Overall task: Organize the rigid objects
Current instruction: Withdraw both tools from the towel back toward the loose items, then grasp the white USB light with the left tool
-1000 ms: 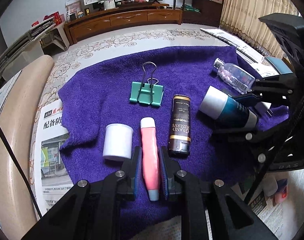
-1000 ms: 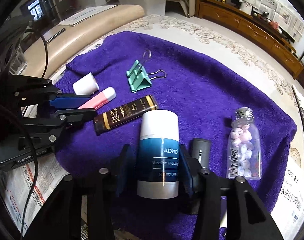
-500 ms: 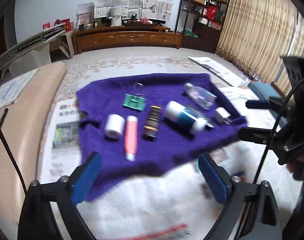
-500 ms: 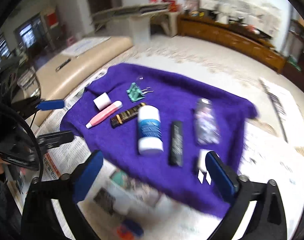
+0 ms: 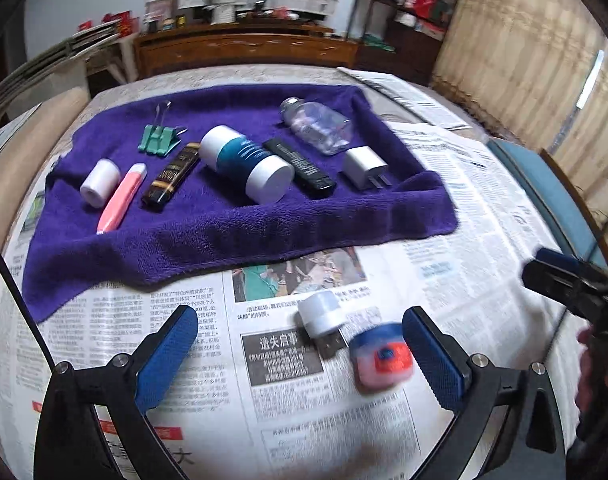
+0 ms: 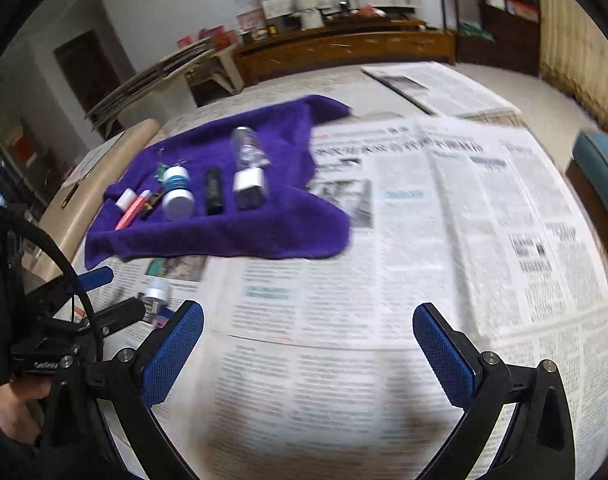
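A purple towel [image 5: 232, 232] carries a row of things: a white cap [image 5: 100, 182], a pink tube [image 5: 122, 196], a dark brown tube [image 5: 172, 178], a green binder clip [image 5: 158, 140], a blue-and-white jar [image 5: 246, 164], a black tube [image 5: 300, 162], a clear bottle [image 5: 319, 126] and a white charger plug [image 5: 363, 168]. My left gripper [image 5: 298, 314] hovers over the newspaper in front of the towel, jaws opening wide and holding nothing. A small white-capped item [image 5: 321, 320] and a blue-and-red pot [image 5: 381, 356] lie below it. My right gripper [image 6: 308, 310] is open over bare newspaper, right of the towel [image 6: 244, 236].
Newspaper sheets [image 5: 463, 208] cover the surface around the towel. A beige padded edge [image 6: 104, 168] runs along the left, a teal seat [image 5: 543, 184] stands at the right. A wooden cabinet [image 5: 244, 50] and shelves line the far wall. The views are motion-blurred.
Both grippers let go, the left of the pink tube and the right of the blue-and-white jar. Both opened wide and pulled back off the towel to the newspaper in front.
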Motion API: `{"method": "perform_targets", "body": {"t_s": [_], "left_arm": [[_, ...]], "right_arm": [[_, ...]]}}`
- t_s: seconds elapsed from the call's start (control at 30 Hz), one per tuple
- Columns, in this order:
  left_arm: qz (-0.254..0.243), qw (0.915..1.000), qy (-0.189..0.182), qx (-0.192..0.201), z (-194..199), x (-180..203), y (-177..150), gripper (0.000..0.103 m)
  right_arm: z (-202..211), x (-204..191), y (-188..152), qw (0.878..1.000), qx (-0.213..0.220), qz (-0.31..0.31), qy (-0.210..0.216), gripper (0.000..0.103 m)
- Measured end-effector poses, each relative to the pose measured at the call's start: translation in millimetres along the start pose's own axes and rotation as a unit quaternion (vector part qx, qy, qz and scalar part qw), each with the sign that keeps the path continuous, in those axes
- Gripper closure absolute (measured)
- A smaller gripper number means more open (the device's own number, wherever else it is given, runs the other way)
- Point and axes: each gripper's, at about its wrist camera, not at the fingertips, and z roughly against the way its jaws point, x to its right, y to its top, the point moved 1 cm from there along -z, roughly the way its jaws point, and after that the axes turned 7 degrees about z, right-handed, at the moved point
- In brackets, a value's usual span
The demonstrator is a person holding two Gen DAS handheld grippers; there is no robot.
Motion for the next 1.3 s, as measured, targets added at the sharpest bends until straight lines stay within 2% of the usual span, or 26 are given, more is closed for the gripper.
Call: {"method": "perform_targets", "body": {"t_s": [0.13, 0.3, 0.43, 0.57, 0.7, 0.83, 1.0, 1.13, 1.3], "left_arm": [[0.03, 0.9992, 0.027, 0.002, -10, -6, 1, 0.001], [0.022, 0.9987, 0.046, 0.002, -17, -9, -1, 0.007], [-0.005, 0.9979, 0.065, 0.007, -18, -8, -6, 0.024], [-0.039, 0.9974, 0.058, 0.015, -13, 1, -11, 0.042], [-0.048, 0.9977, 0.044, 0.022, -13, 4, -12, 0.05], [-0.059, 0.9975, 0.032, 0.023, -9, 6, -13, 0.076], [-0.054, 0.9982, 0.011, 0.024, -9, -2, -11, 0.076], [-0.052, 0.9983, 0.01, 0.026, -7, -10, -12, 0.076], [-0.054, 0.9981, 0.008, 0.027, 3, -23, -15, 0.076]], "right_arm": [[2, 17, -3, 1.0, -0.001, -0.024, 0.007, 0.0], [9, 10, -3, 1.0, 0.008, -0.012, 0.019, 0.0], [7, 6, -5, 1.0, 0.002, -0.003, 0.022, 0.0], [6, 5, -6, 1.0, 0.0, 0.0, 0.023, 0.0], [3, 7, -8, 1.0, -0.006, -0.005, 0.022, 0.0], [0, 4, -9, 1.0, -0.011, -0.001, 0.024, 0.0], [-4, -7, -11, 0.999, -0.019, 0.017, 0.024, 0.0], [-8, -15, -13, 0.999, -0.024, 0.027, 0.024, 0.0], [-12, -33, -15, 0.998, -0.024, 0.041, 0.045, 0.0]]}}
